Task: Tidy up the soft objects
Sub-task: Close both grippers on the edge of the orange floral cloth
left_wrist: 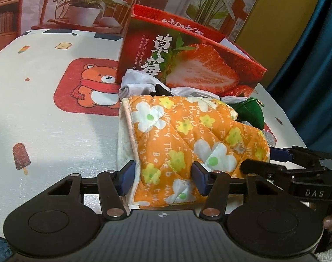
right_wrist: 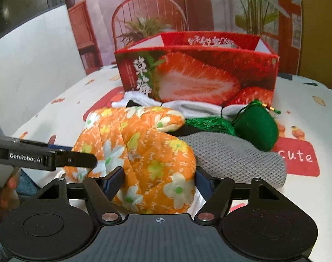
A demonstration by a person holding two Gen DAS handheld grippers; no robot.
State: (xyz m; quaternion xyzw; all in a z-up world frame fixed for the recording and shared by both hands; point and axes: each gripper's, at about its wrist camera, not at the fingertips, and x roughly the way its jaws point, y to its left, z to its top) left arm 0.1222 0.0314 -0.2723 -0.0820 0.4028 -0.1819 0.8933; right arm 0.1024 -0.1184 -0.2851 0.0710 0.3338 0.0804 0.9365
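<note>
The quilted orange flower-print mitt (left_wrist: pixel 187 139) lies at the near edge of the cartoon-print tablecloth (left_wrist: pixel 45 118), before the red strawberry-printed cardboard box (right_wrist: pixel 196 74). The left gripper (left_wrist: pixel 162 178) and the right gripper (right_wrist: pixel 159 180) each straddle it, fingers touching the fabric; firm clamping cannot be told.

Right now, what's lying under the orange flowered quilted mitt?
Under the orange flowered quilted mitt show a grey knitted cloth, green tasselled fringe and white fabric. How far these reach beneath it is covered.
</note>
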